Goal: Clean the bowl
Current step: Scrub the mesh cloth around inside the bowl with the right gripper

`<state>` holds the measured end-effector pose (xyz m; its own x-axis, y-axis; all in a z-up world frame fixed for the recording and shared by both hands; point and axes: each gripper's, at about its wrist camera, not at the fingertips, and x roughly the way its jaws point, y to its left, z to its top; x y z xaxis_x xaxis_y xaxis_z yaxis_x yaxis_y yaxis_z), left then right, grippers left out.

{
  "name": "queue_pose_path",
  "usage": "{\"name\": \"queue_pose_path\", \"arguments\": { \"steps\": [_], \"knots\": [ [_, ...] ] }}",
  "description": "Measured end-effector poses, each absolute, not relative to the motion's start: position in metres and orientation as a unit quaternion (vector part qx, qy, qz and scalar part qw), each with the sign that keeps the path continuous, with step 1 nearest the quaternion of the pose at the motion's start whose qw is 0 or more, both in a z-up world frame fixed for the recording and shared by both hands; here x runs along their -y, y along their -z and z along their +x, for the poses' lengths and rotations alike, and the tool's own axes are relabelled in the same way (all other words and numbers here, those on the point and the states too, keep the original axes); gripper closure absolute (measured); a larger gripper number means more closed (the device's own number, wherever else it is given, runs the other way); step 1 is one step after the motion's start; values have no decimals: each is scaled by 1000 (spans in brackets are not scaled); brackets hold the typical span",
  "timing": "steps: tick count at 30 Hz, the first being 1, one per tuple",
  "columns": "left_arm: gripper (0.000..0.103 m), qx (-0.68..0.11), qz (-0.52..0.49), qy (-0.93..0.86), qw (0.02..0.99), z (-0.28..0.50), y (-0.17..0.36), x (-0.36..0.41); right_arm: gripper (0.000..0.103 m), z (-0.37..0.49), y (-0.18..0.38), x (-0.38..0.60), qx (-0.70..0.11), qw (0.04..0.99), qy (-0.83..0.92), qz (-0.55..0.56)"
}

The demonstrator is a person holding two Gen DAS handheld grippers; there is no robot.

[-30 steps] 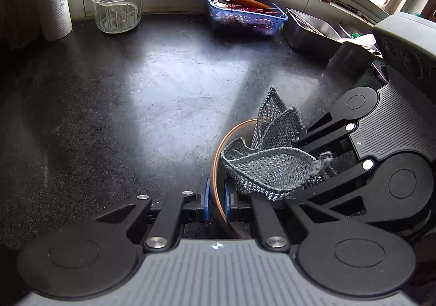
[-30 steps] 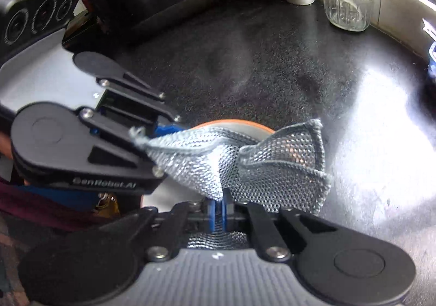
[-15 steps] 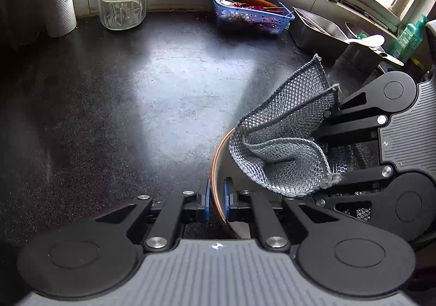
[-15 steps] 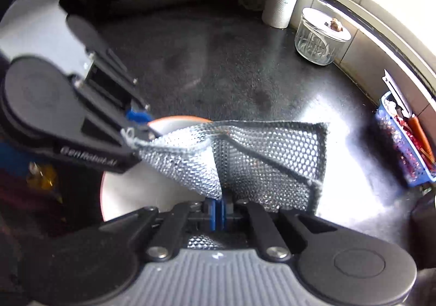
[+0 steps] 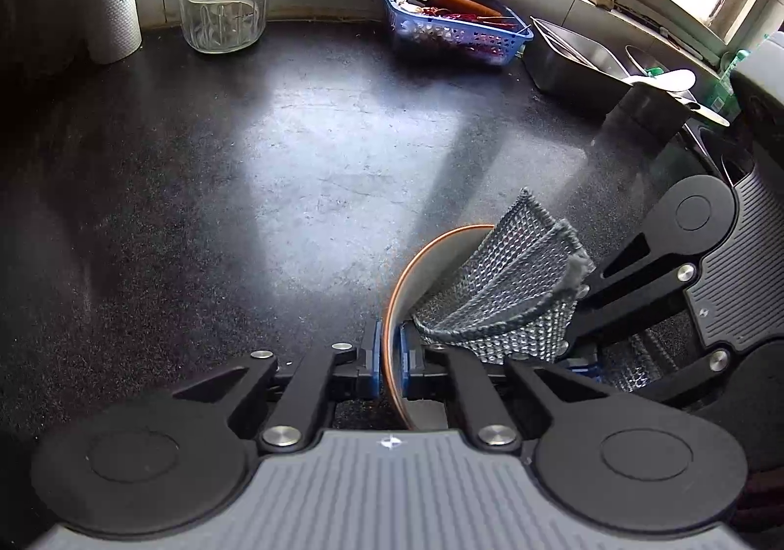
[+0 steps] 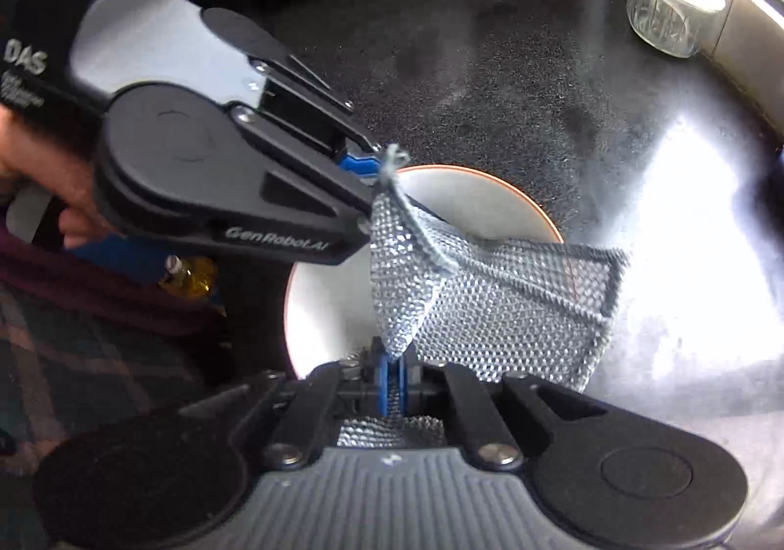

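Two tongs at work above dark table [image 5: 304, 187]: left tongs [image 5: 389, 356] pinching orange rim of white bowl [image 6: 470, 202], held just over table; right tongs [image 6: 392, 371] pressed together on grey mesh dishcloth [image 6: 495, 300], draped into bowl. Behind: glass jar [image 5: 223, 6], blue basket [image 5: 455, 33].

Window daylight glares off the dark countertop [image 5: 343, 187]; fisheye-bent edges, right view slightly blurred.

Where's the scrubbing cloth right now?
The mesh cloth is pinched in the right gripper, draped into the white bowl and over its far rim; the left gripper clamps the near rim.
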<state>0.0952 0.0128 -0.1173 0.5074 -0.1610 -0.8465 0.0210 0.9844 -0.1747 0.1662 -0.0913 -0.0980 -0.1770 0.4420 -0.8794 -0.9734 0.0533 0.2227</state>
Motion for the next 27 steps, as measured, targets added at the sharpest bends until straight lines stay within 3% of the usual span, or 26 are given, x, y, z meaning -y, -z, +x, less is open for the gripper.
{"name": "queue_pose_path", "arguments": {
  "steps": [18,27],
  "knots": [
    [97,-468,-57,33,881,89,111,-6,100,147,89,97,-348,711,-528,-308],
    [97,-458,-65,16,886,91,109,-10,100,145,81,95,-332,727,-502,-330]
  ]
}}
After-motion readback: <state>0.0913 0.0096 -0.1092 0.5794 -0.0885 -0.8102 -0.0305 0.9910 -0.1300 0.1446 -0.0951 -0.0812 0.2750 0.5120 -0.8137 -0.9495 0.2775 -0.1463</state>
